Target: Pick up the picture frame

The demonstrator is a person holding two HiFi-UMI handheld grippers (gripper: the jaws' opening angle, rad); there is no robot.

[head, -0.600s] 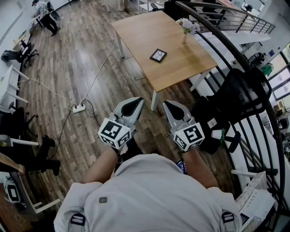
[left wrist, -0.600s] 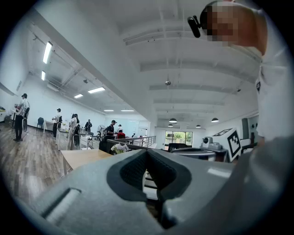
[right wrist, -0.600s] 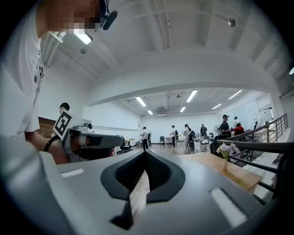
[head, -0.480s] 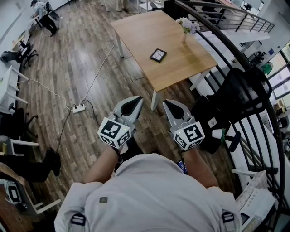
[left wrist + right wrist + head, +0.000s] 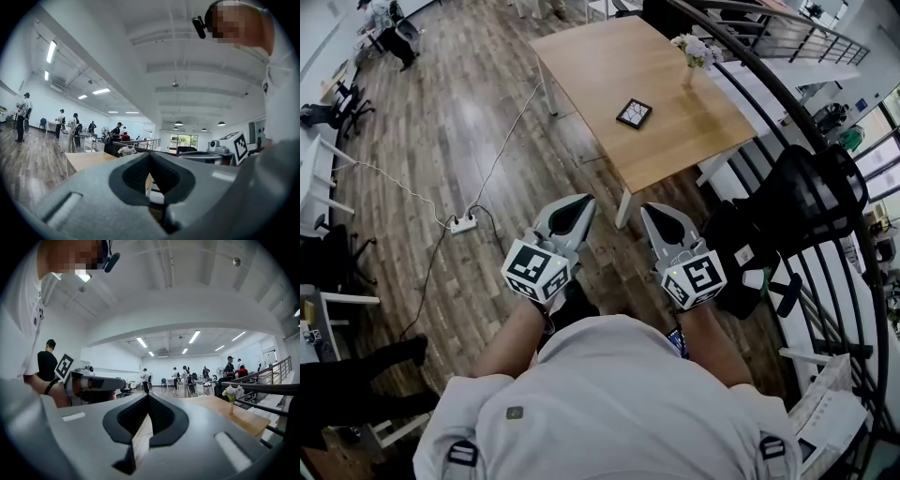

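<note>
Wood-topped surface stands ahead of the person on a plank floor, seen from the head view. The picture frame, dark-edged with a pale face, lies flat on it toward the right-hand side, clear of the edges. A vase of flowers stands upright nearer the far right edge, apart from the frame.

The left gripper and right gripper are held side by side in front of the person's torso, both roughly level, with their tips toward the surface. Both are well apart from the frame and touch nothing.

In the left gripper view, the left gripper has its jaws together with nothing between them. In the right gripper view, the right gripper likewise has its jaws together and is empty.

A white power strip lies on the floor to the left, with a cable running from it toward the surface. A curved dark railing borders the right side.
</note>
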